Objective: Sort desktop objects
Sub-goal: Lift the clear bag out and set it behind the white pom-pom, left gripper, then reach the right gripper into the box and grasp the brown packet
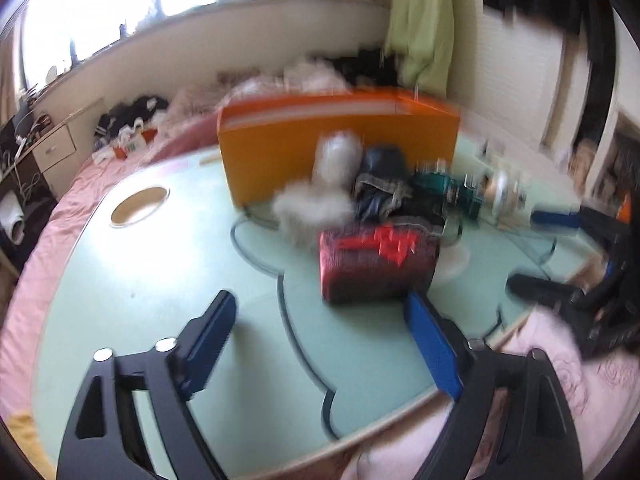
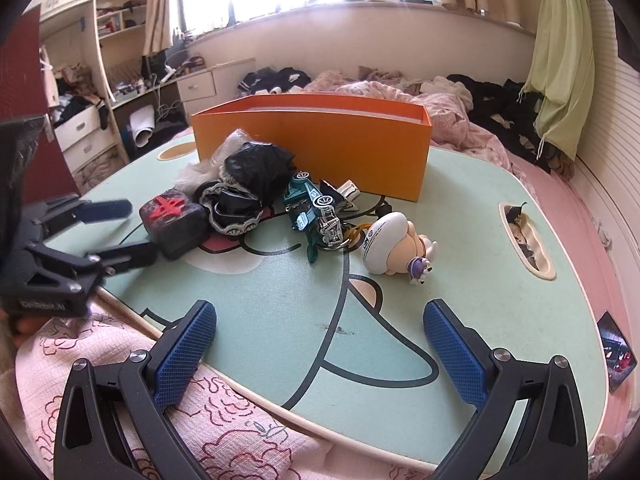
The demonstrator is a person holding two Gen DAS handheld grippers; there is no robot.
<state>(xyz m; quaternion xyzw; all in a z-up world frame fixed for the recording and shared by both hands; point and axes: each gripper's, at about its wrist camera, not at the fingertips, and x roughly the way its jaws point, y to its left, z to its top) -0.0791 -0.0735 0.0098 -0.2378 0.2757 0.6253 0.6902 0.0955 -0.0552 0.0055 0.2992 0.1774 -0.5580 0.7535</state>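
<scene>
Left gripper (image 2: 132,228) reaches in low from the left edge of the mint-green lap table (image 2: 460,280), tilted downward, jaws spread wide — nothing between the pads. Its upper finger lies level above the table, its lower finger close against the near side of the dark block with the red character (image 2: 174,222); whether it touches, cannot tell. A bit of the person's hand shows behind the gripper body at far left. The left wrist view is blurred, but the block sits just ahead of the open fingers, nearer the right-hand pad.

Right gripper (image 2: 320,344) hangs over the near rim of the table, angled down, jaws wide apart and empty. It is well apart from the objects.

Objects lie in a loose cluster mid-table, in front of the orange box (image 2: 312,148), which stands open-topped at the far side:
- block at the left end of the cluster
- black lace-trimmed bundle (image 2: 248,184) just right of it, touching, with white fluff (image 2: 196,172) behind
- teal toy car (image 2: 312,212) tilted, next right
- white-capped figurine (image 2: 394,248) on its side at the right end — linked to a key ring beside the car

Pink floral bedding (image 2: 120,360) under the table's near edge.
</scene>
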